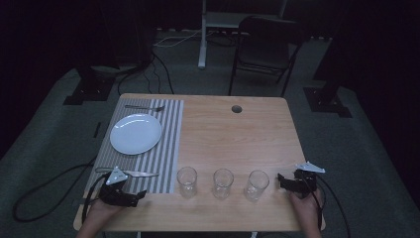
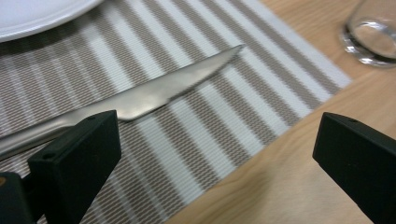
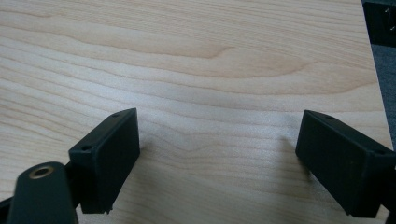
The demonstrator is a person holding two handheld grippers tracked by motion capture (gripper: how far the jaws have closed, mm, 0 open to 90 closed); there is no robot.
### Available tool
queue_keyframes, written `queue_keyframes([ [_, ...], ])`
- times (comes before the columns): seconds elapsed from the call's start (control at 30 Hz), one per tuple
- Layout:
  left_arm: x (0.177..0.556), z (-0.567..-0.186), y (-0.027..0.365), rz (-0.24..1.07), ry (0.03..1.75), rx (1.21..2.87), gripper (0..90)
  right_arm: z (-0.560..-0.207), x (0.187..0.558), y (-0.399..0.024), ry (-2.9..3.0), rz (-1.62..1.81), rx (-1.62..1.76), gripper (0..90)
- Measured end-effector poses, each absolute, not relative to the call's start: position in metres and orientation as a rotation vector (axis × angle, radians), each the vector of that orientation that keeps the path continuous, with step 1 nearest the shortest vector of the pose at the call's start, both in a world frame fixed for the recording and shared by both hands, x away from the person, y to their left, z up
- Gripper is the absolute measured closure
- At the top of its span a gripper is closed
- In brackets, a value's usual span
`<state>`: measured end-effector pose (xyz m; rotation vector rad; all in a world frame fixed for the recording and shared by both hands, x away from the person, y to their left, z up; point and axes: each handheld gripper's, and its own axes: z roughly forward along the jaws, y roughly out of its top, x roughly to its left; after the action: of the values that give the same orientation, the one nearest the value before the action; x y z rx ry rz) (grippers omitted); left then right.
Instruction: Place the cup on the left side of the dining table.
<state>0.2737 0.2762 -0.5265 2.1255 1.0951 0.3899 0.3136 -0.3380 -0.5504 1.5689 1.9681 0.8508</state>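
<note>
Left gripper (image 1: 136, 197) at placemat (image 2: 196, 140) near corner, jaws spread wide, released; knife (image 2: 154, 95) just ahead. Right gripper (image 1: 283, 180) over bare table (image 3: 210, 60), jaws released, right of three glasses (image 1: 223, 182).

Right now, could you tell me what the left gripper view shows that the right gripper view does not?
The left gripper view alone shows the knife lying on the striped placemat, the rim of the white plate and the base of a glass. The right gripper view alone shows the table's right edge with grey floor beyond it. Both share the wooden table and a pair of black fingers spread wide apart with nothing between them.
</note>
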Motion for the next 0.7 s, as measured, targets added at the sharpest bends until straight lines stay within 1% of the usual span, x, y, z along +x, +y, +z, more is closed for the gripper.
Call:
queue_keyframes([
  [0.13,0.273,-0.526,0.267,0.366,1.057,2.155,1.5,-0.55,0.314,-0.338,1.968,0.851,1.569,13.2],
  [0.27,0.273,-0.524,0.258,0.372,1.025,2.159,1.5,-0.55,0.314,-0.338,1.968,0.851,1.569,13.2],
  [0.37,0.272,-0.521,0.252,0.35,0.992,2.157,1.5,-0.55,0.314,-0.338,1.968,0.851,1.569,13.2],
  [0.7,0.273,-0.519,0.217,0.298,0.862,2.213,1.5,-0.55,0.314,-0.338,1.968,0.851,1.569,13.2],
])
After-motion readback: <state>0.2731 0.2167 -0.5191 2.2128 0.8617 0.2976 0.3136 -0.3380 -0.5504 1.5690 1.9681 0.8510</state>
